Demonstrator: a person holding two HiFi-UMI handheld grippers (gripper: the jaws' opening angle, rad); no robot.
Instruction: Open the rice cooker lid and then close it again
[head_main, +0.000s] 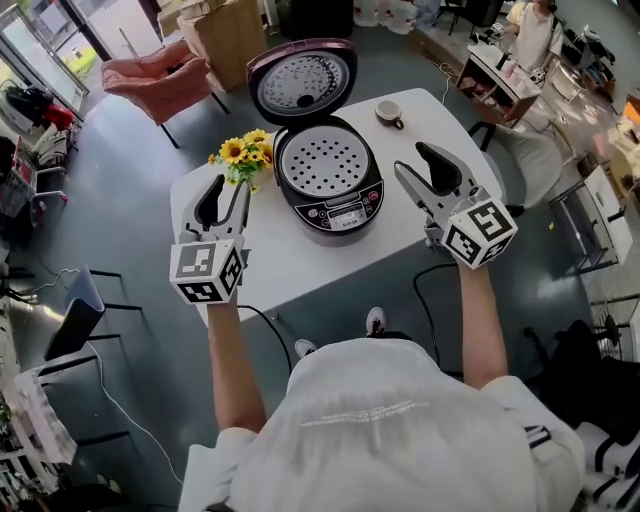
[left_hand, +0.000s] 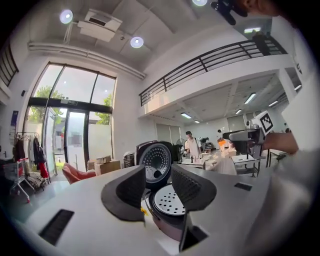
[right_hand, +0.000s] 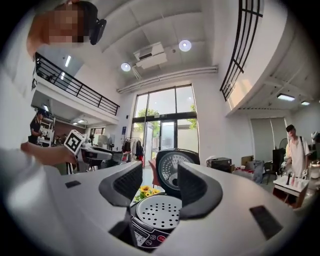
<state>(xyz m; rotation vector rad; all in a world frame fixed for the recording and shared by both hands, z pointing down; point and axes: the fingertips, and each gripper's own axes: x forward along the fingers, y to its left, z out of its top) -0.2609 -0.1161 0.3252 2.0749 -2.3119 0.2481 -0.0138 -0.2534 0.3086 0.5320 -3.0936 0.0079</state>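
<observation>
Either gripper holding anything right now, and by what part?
Nothing is held. The left gripper and right gripper both hover with jaws apart and empty, clear of the rice cooker, whose lid stands open.

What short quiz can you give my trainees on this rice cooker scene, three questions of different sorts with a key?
1. True or false: the lid of the rice cooker stands open.
2. In the head view, what stands on the table left of the rice cooker? A kettle; B yellow flowers; C plate.
3. Fill in: the left gripper and right gripper both hold ____.
Key: 1 true; 2 B; 3 nothing, the jaws are apart.
</observation>
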